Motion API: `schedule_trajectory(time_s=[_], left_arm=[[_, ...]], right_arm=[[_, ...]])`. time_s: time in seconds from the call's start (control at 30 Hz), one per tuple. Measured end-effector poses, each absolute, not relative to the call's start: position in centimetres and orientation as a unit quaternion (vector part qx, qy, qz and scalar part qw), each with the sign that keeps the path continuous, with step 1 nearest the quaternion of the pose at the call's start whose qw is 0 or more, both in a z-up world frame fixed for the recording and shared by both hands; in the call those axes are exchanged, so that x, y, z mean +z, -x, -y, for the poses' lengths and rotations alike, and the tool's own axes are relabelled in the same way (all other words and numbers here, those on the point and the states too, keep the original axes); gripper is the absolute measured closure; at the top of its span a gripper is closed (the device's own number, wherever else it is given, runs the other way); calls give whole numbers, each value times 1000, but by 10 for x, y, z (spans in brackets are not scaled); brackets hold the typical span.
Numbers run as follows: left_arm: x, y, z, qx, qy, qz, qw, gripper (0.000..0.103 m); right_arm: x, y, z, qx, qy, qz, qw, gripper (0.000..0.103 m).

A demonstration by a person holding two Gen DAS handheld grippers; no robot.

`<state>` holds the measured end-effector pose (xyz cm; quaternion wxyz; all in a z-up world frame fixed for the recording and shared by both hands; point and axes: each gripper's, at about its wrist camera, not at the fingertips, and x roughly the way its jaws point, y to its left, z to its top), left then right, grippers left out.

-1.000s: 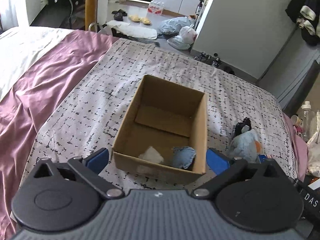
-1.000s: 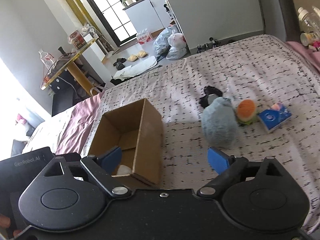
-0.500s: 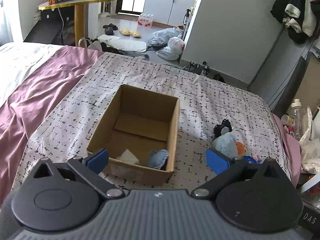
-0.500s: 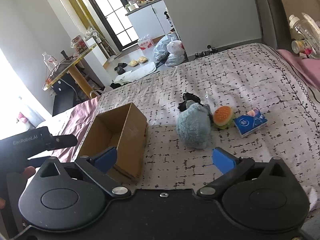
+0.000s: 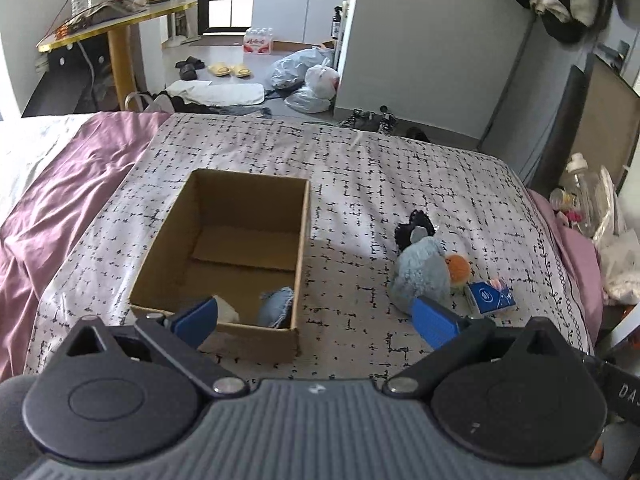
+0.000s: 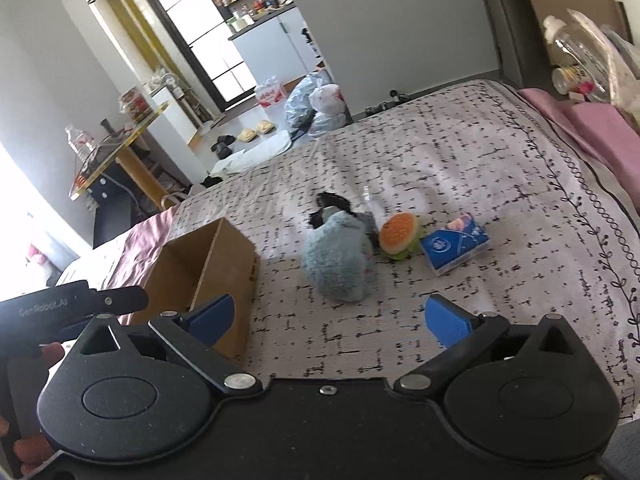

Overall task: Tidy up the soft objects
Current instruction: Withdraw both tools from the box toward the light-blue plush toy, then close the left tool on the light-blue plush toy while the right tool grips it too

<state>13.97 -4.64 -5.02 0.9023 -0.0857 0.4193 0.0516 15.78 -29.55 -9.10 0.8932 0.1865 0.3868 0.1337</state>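
An open cardboard box lies on the patterned bedspread. In its near end lie a denim-blue soft piece and a white soft piece. Right of the box lie a grey plush toy, a black soft item, a burger-shaped toy and a blue tissue pack. My left gripper is open and empty above the box's near edge. My right gripper is open and empty, just short of the grey plush.
A purple sheet covers the bed's left side. Bottles and clutter stand past the bed's right edge. The left gripper's body shows at the left of the right wrist view. Bags and slippers lie on the floor beyond.
Both grippers have pulled back and risen. The box and the toys now look smaller and farther off. Both stay open and empty.
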Motion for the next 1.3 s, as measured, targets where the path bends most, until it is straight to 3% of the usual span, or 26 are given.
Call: schedule_trajectory(time_s=[0.83, 1.07, 1.3], left_arm=[[-80, -187, 126, 2, 8, -442, 897, 1], [-95, -207, 135, -1, 17, -446, 895, 4], [-108, -226, 151, -18, 25, -449, 893, 17]], right_arm=[[-139, -198, 332, 104, -227, -412, 876, 5], [-158, -214, 340, 100, -251, -427, 863, 22], [-175, -223, 356, 91, -301, -435, 844, 37]])
